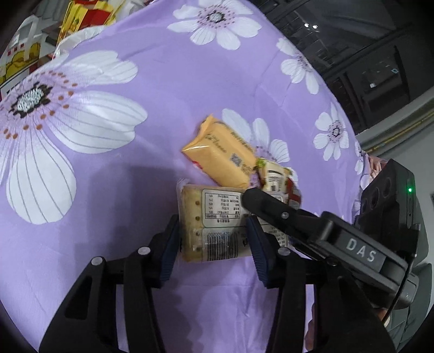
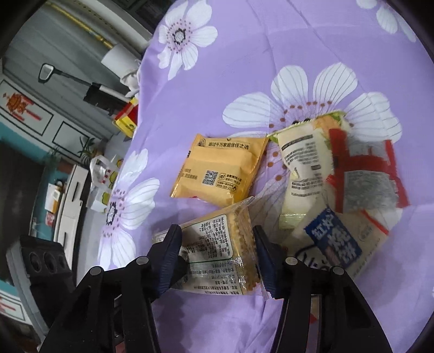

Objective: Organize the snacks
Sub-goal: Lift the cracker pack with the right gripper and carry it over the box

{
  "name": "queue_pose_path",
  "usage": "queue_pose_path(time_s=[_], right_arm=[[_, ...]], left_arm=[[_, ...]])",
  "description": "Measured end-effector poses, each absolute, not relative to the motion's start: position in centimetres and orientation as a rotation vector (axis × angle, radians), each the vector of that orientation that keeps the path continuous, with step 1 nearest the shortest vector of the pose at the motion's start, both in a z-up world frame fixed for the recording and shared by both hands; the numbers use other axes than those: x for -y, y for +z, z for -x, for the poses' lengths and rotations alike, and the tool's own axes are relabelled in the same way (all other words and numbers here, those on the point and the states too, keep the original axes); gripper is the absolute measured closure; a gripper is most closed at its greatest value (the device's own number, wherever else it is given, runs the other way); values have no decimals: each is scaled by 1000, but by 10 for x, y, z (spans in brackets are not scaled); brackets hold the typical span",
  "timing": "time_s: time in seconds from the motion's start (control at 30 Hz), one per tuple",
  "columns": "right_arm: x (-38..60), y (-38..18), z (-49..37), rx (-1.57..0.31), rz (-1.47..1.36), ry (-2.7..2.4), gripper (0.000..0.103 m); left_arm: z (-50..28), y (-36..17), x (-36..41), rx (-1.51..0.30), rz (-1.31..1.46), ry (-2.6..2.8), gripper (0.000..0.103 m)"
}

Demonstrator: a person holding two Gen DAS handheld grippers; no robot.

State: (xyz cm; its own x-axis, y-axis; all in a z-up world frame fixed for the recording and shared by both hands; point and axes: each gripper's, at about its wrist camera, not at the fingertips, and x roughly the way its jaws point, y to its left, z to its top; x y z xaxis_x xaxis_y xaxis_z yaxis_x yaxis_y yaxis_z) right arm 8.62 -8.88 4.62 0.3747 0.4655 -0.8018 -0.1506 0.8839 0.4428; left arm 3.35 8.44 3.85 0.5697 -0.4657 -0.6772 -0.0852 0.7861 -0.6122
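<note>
- A clear-wrapped cracker pack (image 1: 211, 222) is clamped between the blue pads of the left gripper (image 1: 214, 239); its printed label and barcode face up, and it lies on the purple floral cloth (image 1: 152, 89).
- A second cracker pack (image 2: 217, 249), in a clear wrapper with printed text, is squeezed between the blue pads of the right gripper (image 2: 217, 260), low over the same floral cloth (image 2: 244, 68).
- No earlier picture is given, so only the present grip is told: both pairs of pads press on their packs.
- In the left wrist view, the right gripper's black finger (image 1: 271, 206) is seen reaching across the far right corner of the left-hand pack.
- An orange snack packet (image 1: 222, 154) lies just beyond the left-hand pack, and its near edge overlaps that pack's far edge.
- The same orange snack packet (image 2: 219, 168) is seen in the right wrist view just beyond the right-hand pack.
- A white packet with green trim (image 2: 303, 163) lies right of the orange one.
- A clear packet with red stripes (image 2: 363, 173) lies against the white one, and a packet with a blue label (image 2: 333, 239) lies nearer.
- Red and yellow cartons (image 1: 86, 16) stand at the cloth's far edge.
</note>
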Motion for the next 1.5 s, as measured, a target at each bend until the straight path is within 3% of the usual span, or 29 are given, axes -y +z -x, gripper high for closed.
queue_pose_path(time_s=[0.53, 1.13, 1.3, 1.5], right_arm=[[135, 71, -39, -1013, -367, 276, 47], [172, 36, -33, -1174, -469, 143, 46], [171, 36, -32, -1182, -434, 138, 38], [171, 35, -27, -1177, -423, 132, 38]], left_arm=[[-19, 59, -31, -950, 506, -386, 56], [-22, 33, 11, -1097, 357, -411, 55], [-23, 27, 20, -1122, 292, -393, 53], [-24, 21, 22, -1139, 310, -415, 49]])
